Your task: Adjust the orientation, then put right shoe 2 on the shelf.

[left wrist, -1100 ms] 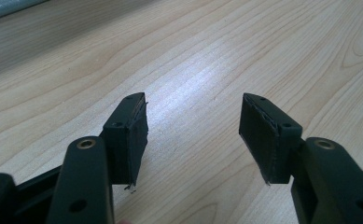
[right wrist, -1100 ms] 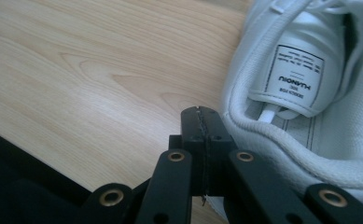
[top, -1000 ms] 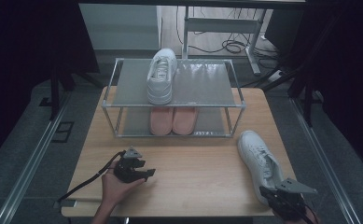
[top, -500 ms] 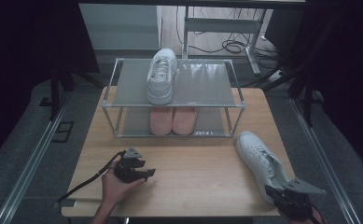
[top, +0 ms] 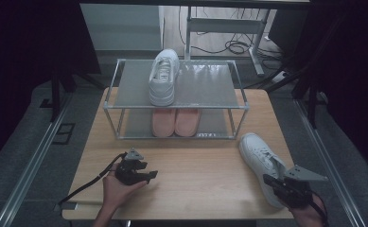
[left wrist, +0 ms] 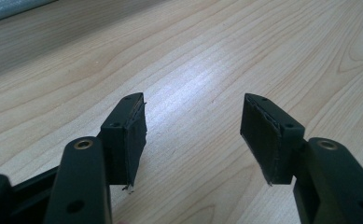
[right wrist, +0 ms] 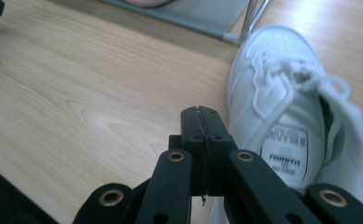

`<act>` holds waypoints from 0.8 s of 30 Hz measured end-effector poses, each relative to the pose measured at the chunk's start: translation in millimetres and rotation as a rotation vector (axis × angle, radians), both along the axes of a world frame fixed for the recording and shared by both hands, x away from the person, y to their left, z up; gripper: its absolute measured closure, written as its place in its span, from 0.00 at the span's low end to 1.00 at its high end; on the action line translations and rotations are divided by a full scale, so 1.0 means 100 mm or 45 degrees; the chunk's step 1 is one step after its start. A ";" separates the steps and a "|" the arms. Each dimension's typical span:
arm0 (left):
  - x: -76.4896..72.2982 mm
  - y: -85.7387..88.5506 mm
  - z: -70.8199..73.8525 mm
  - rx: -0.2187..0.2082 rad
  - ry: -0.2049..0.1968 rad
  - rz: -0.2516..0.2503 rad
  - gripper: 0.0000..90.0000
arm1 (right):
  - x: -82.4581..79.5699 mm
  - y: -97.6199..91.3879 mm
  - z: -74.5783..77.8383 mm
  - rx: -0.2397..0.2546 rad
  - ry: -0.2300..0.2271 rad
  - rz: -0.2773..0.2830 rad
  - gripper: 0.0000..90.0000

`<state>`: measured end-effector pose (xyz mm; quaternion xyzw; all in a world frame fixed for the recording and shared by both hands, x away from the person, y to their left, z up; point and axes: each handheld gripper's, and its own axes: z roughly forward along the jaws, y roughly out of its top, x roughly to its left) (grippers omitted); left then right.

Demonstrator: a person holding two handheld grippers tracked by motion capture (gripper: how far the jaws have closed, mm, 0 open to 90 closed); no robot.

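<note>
White laced sneaker (top: pixel 262 163), tongue label showing

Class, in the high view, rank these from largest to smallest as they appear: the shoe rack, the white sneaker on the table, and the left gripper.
1. Shoe rack
2. White sneaker on the table
3. Left gripper, though it lies nearer the camera, which flatters its size.

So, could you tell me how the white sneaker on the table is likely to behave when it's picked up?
The white sneaker looks soft-walled, so its open collar would probably flex under a pinch. Its loose laces may dangle or snag. Gripped at the heel, the long toe end would likely sag downward; it seems light for its size.
</note>
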<state>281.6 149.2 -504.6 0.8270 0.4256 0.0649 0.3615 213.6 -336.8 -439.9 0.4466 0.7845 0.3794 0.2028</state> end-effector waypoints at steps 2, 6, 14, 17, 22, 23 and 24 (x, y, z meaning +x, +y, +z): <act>-0.01 0.01 0.01 -0.005 -0.004 -0.005 0.45 | 0.03 0.00 0.03 0.004 -0.017 0.005 1.00; 0.00 0.03 0.04 -0.008 -0.013 0.004 0.45 | 0.05 -0.05 0.05 0.008 -0.018 0.005 1.00; 0.01 0.04 0.04 -0.002 -0.015 0.004 0.45 | 0.20 -0.28 0.14 0.002 0.015 -0.024 0.97; 0.00 0.04 0.05 -0.005 -0.017 0.005 0.45 | 0.25 -0.36 0.15 0.010 0.032 -0.038 0.91; 0.00 0.04 0.05 -0.002 -0.016 0.006 0.45 | 0.33 -0.46 0.13 0.017 0.062 -0.058 0.75; 0.01 0.04 0.05 -0.002 -0.015 0.005 0.45 | 0.35 -0.48 0.12 0.018 0.070 -0.063 0.73; 0.01 0.04 0.04 0.000 -0.014 0.005 0.45 | 0.36 -0.50 0.11 0.019 0.073 -0.073 0.71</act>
